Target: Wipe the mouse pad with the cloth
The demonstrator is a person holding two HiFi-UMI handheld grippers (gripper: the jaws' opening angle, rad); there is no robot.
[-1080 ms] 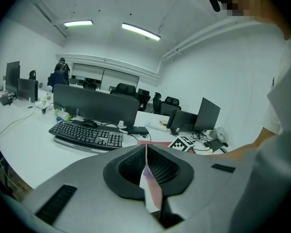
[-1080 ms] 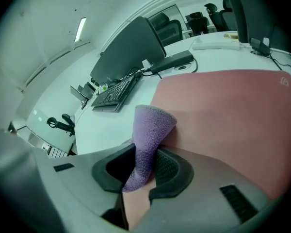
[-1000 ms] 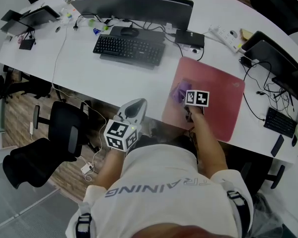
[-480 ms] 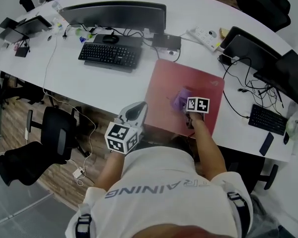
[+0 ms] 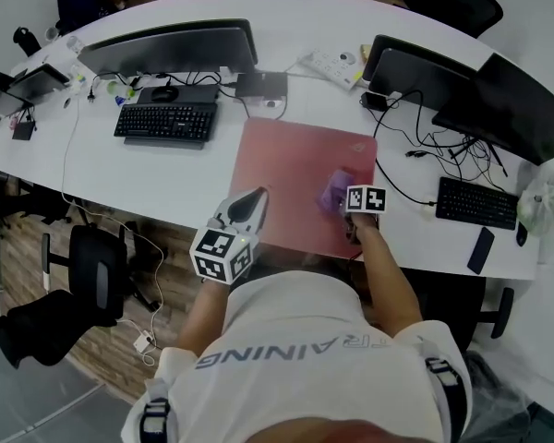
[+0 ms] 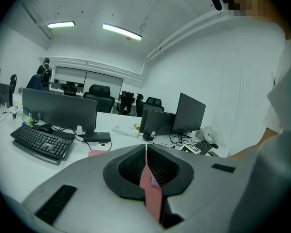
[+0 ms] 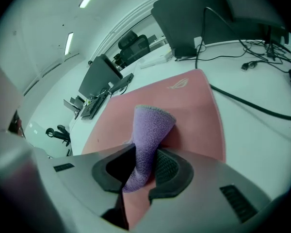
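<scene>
A red mouse pad (image 5: pixel 286 169) lies on the white desk (image 5: pixel 92 169). A purple cloth (image 5: pixel 335 188) rests on the pad's right part, near the front. My right gripper (image 5: pixel 344 201) is shut on the cloth, which stands up between the jaws in the right gripper view (image 7: pixel 150 135) with the pad (image 7: pixel 189 106) beneath it. My left gripper (image 5: pixel 255 197) hovers over the pad's front left area, shut with nothing held. In the left gripper view, that gripper (image 6: pixel 146 152) shows only a sliver of red between the closed jaws.
A black keyboard (image 5: pixel 166 121) and a monitor (image 5: pixel 171 49) sit left of the pad. A power strip (image 5: pixel 332 62), dark monitors (image 5: pixel 415 67) and cables (image 5: pixel 415 169) lie behind and right. Another keyboard (image 5: pixel 475 203) and a phone (image 5: pixel 479 250) are at the far right. Office chairs (image 5: pixel 83 270) stand below the desk edge.
The right gripper has dragged the cloth from the pad's left-middle toward its right side. The left gripper now sits over the pad's front left instead of beside it.
</scene>
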